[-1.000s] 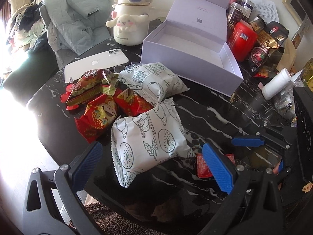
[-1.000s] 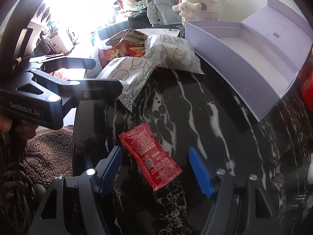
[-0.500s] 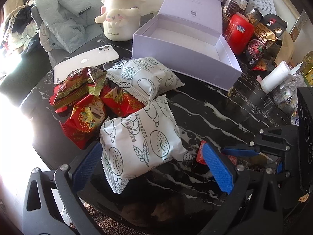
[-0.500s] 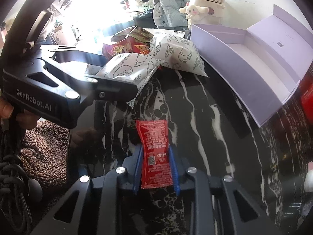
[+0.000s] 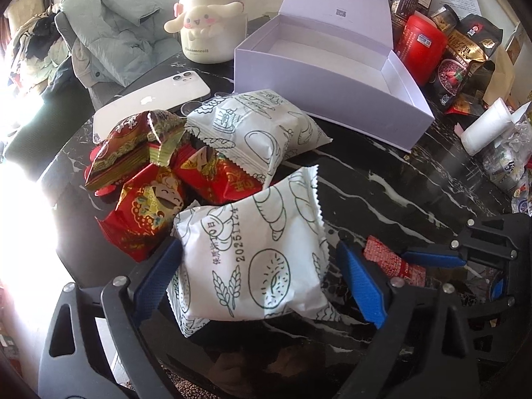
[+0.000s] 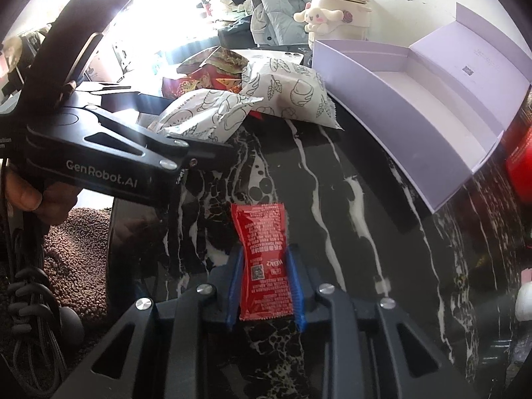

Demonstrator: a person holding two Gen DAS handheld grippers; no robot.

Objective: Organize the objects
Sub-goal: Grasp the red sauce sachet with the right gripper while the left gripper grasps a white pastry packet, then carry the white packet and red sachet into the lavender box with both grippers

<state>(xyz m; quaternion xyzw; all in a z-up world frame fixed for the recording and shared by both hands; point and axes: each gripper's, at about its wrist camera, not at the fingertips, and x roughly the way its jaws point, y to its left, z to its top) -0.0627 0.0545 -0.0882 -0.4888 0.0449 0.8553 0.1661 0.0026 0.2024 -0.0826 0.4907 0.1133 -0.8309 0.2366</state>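
My right gripper (image 6: 265,286) is shut on a red ketchup sachet (image 6: 262,259), held just above the black marble table (image 6: 349,199); the sachet also shows in the left wrist view (image 5: 392,261). My left gripper (image 5: 262,272) is open, its blue pads either side of a white bread packet (image 5: 252,259), seemingly not pressing it. A second white bread packet (image 5: 256,129) lies behind it. Several red and gold snack packets (image 5: 149,179) lie to the left. An open, empty lilac box (image 5: 332,76) stands at the back.
A white phone (image 5: 153,99) lies behind the snacks. A cream cartoon-dog jug (image 5: 209,23) stands at the back. Red canister (image 5: 420,48), jars and snack bags crowd the back right. A white roll (image 5: 485,126) lies at the right. The table's near edge is just below the grippers.
My right gripper closed on the ketchup sachet and lifted it slightly. My left gripper moved forward so the near bread packet sits between its open fingers.
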